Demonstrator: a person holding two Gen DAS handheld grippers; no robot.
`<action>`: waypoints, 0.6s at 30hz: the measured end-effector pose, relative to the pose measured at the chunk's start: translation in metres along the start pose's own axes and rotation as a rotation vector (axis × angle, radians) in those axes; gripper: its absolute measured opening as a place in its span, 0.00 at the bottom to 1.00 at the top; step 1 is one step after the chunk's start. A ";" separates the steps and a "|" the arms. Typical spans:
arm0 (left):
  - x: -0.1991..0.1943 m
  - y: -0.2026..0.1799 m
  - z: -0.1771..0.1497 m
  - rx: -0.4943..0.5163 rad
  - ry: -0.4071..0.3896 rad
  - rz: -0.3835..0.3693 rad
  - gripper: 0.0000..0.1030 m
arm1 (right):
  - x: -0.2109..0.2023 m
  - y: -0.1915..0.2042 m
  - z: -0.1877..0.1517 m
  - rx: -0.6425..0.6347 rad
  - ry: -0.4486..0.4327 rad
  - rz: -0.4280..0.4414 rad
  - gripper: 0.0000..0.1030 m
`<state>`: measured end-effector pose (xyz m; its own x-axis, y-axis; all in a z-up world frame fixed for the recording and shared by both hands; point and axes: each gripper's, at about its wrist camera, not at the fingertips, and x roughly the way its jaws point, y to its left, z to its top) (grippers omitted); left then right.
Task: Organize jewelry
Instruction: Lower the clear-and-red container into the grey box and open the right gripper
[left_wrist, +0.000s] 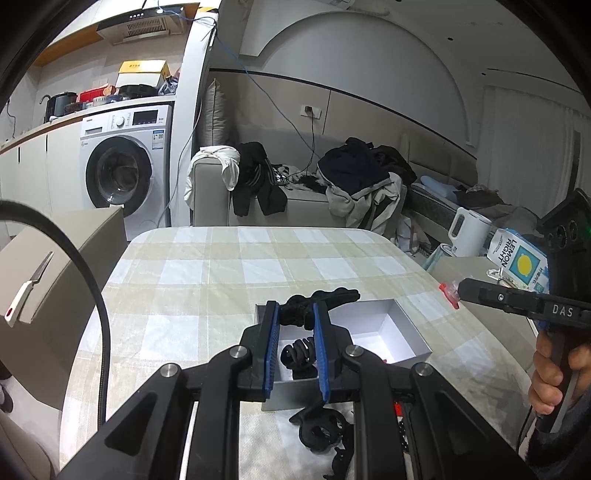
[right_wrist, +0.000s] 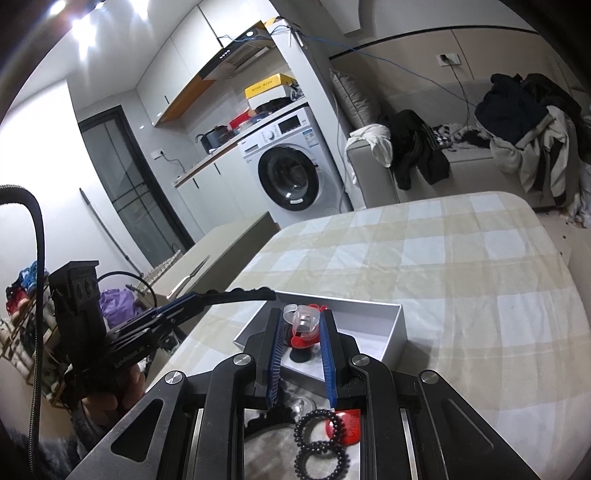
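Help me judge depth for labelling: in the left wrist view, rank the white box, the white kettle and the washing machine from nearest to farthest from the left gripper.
1. White box: directly beneath and ahead of the left gripper, on the checked tablecloth.
2. White kettle: off the table's far right corner.
3. Washing machine: back left, under the counter.

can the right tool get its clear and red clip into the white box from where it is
Probably yes. The right tool holds the clear and red clip just over the open white box, whose right half looks bare; the left tool holds a black clip nearer the far edge.
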<state>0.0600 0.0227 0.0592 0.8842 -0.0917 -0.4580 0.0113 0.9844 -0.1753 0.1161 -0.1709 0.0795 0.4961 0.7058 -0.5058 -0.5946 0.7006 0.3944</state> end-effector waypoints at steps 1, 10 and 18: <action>0.002 0.001 0.001 -0.003 0.004 -0.004 0.12 | 0.001 0.000 0.000 0.000 0.003 -0.001 0.18; 0.009 0.001 0.000 0.006 0.022 0.002 0.12 | 0.014 -0.005 0.003 0.012 0.026 -0.002 0.18; 0.014 0.002 0.001 0.011 0.039 0.002 0.12 | 0.022 -0.010 0.002 0.023 0.046 -0.005 0.18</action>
<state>0.0733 0.0233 0.0534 0.8653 -0.0954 -0.4921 0.0149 0.9862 -0.1650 0.1343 -0.1616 0.0664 0.4690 0.6971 -0.5424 -0.5774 0.7067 0.4090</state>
